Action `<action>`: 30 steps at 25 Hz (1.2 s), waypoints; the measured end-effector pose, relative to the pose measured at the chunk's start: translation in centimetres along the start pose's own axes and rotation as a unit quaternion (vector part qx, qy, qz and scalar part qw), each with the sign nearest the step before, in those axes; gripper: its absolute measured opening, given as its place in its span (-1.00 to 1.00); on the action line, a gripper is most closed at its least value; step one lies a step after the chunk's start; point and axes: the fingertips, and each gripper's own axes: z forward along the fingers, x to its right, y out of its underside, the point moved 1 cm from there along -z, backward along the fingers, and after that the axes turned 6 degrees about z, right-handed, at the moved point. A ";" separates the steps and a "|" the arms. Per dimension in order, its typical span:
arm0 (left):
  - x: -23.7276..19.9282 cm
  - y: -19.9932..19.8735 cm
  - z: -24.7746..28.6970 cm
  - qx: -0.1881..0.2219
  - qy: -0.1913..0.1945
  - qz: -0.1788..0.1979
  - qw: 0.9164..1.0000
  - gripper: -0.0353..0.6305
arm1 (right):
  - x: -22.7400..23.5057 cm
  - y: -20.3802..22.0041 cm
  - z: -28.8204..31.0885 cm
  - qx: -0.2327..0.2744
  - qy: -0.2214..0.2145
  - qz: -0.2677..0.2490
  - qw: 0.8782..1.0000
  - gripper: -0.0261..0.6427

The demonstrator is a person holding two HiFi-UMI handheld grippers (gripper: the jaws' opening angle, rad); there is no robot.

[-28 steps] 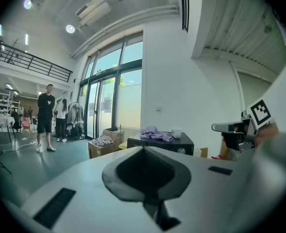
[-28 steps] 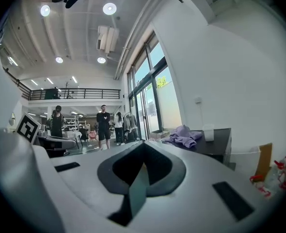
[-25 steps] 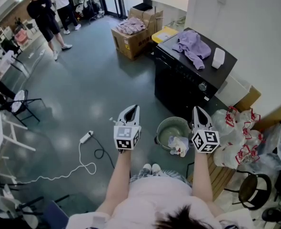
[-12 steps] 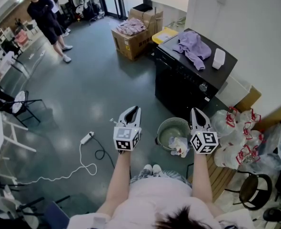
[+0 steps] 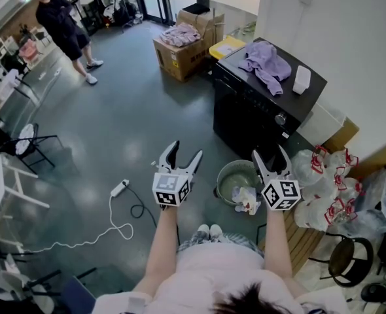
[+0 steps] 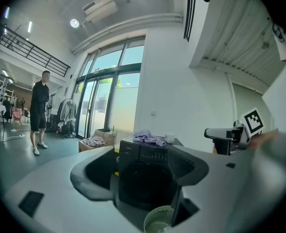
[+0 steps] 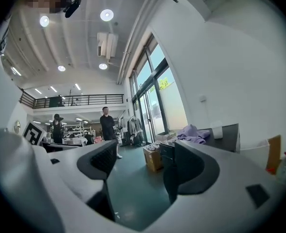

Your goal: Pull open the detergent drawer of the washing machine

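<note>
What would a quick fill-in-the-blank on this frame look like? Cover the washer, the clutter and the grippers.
1. A ____ garment lies on top of the black washing machine.
2. The green basin stands on the ____ in front of the machine.
3. The left gripper and the right gripper each hold ____.

Missing words: purple; floor; nothing.
Note: both grippers' jaws have just been opening and now stand apart.
</note>
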 end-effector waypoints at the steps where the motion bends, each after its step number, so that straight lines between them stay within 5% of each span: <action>1: -0.1 0.0 0.0 0.005 0.000 -0.004 1.000 0.12 | 0.1 0.0 0.1 0.002 0.007 0.004 1.000 0.27; 8: -1.3 0.2 0.0 0.012 -0.002 0.001 1.000 0.22 | -0.1 0.7 1.2 0.005 0.027 0.015 1.000 0.59; 30: -5.4 0.5 5.9 -0.001 0.025 0.023 0.999 0.23 | 1.1 1.7 7.3 -0.005 0.049 0.005 0.999 0.61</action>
